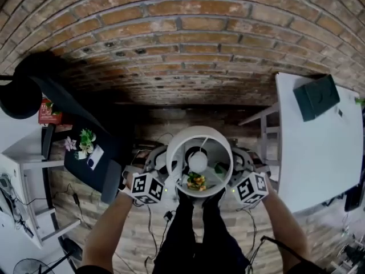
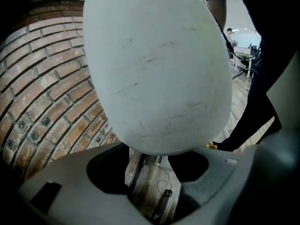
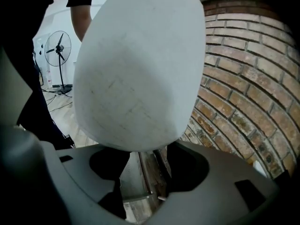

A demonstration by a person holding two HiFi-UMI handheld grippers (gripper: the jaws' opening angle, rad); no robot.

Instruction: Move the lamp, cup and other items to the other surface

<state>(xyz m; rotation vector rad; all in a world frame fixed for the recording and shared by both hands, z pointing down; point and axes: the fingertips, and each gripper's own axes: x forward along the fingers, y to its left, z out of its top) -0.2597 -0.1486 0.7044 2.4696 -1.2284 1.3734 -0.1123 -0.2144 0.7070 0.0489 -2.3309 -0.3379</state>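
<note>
- Bearing on the lampshade from its own side, the left gripper has its jaws spread and pinching nothing. The shade's curved wall lies against them, and only floor and a trailing cable show through the gap.
- The right gripper mirrors this, with jaws apart, nothing nipped between them and the shade bulging just above.
- Judged reason for the hold: the shade is far wider than either pair of jaws can span, so the lamp is squeezed between the two grippers and not gripped by one.
- In the head view the shade's open top faces the camera, with the bulb at its centre. The lamp is thus upright, which suits a shade held only by side pressure.
- The lamp hangs over the wooden floor, directly ahead of the person's legs and resting on neither bench.
- The dark bench at the left carries flowers.
- The white bench at the right carries a dark green item, with bare surface around it.
- No cup can be made out.
- A brick wall closes the scene.
</note>
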